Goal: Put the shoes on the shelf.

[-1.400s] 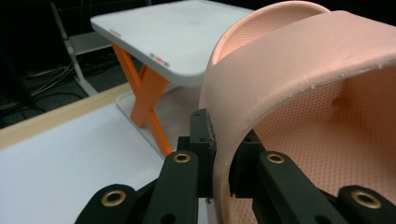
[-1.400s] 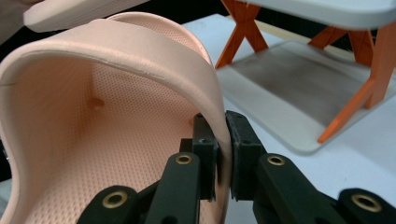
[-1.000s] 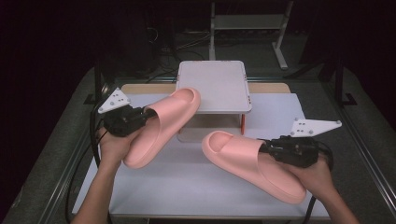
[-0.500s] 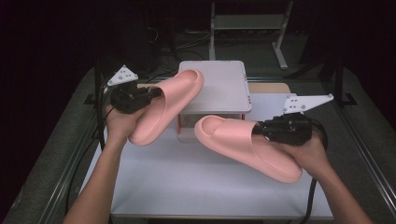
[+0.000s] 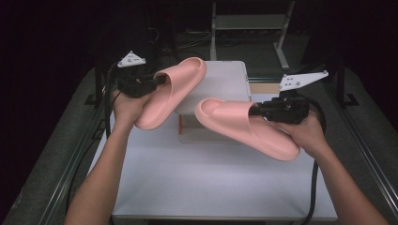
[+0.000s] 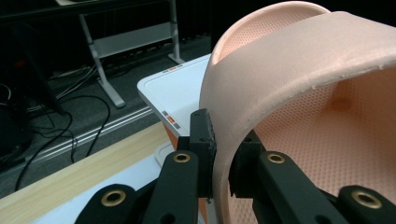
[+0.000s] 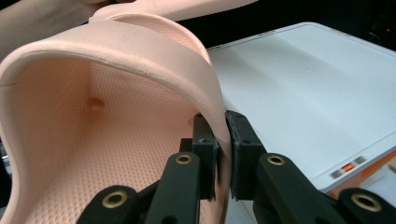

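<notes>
Two pink foam slippers are held in the air above the white table [image 5: 211,183]. My left gripper [image 5: 157,80] is shut on the strap edge of the left slipper [image 5: 171,91], which tilts toe-up toward the back. In the left gripper view my left gripper [image 6: 223,158] pinches the thin strap wall of that slipper [image 6: 299,70]. My right gripper [image 5: 256,110] is shut on the strap of the right slipper [image 5: 239,124], its toe pointing left. The right gripper view shows my right gripper [image 7: 223,154] clamping the strap rim of its slipper [image 7: 116,93].
A white lidded box [image 5: 220,86] on an orange base stands at the back middle of the table, under and behind both slippers. A wooden strip [image 5: 263,87] lies to its right. Metal rails [image 5: 84,145] edge the table; a stand's legs [image 5: 281,42] rise behind.
Both hands have lifted their slippers up off the table and carried them toward the back, over the white box. Both grips stayed closed.
</notes>
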A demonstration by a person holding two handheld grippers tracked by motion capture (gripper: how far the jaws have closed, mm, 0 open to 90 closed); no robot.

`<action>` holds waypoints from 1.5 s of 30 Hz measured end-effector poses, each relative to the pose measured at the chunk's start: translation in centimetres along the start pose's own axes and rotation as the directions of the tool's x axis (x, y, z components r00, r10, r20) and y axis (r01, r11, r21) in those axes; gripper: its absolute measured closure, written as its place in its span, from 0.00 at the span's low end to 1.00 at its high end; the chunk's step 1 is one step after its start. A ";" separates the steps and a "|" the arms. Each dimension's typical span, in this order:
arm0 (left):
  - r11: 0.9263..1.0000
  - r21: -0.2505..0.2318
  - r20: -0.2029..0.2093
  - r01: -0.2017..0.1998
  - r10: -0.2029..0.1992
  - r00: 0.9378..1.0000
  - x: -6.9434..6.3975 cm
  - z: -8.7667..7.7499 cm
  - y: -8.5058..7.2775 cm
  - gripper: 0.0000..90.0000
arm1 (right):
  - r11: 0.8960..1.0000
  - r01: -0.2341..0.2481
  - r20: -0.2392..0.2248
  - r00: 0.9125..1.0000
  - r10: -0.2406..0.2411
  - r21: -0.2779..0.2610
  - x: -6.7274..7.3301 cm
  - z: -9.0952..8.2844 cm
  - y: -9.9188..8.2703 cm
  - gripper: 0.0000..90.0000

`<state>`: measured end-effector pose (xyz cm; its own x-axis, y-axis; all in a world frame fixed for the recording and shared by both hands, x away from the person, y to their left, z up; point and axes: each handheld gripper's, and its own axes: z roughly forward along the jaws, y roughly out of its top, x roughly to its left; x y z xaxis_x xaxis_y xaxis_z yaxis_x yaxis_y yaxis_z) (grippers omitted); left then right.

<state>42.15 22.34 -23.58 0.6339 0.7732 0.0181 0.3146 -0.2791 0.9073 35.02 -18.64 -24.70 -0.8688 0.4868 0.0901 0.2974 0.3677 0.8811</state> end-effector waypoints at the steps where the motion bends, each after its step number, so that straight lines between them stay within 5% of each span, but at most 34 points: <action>1: 1.000 0.002 -0.005 0.001 -0.001 1.000 0.1 0.2 0.1 0.91 | 1.000 0.000 0.001 1.000 0.000 0.004 -0.1 0.1 0.3 0.92; 11: 0.999 0.014 -0.008 0.031 -0.031 0.999 0.8 1.7 0.4 0.91 | 1.000 0.015 0.004 1.000 -0.015 0.025 -1.6 1.2 2.2 0.92; 35: 0.996 0.084 -0.056 0.037 -0.032 0.998 2.8 5.1 2.9 0.91 | 0.996 -0.026 0.057 0.998 0.022 0.080 -7.4 3.8 6.1 0.92; 45: 0.994 0.101 -0.085 0.036 -0.027 0.996 3.6 5.9 3.7 0.91 | 0.992 -0.065 0.095 0.994 0.055 0.106 -9.4 4.9 6.2 0.92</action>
<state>49.74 20.74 -22.68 0.5625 0.8263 0.0292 0.4067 -0.3073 0.8603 46.96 -17.05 -22.33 -0.8097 0.5791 0.0944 0.3939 0.4172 0.8190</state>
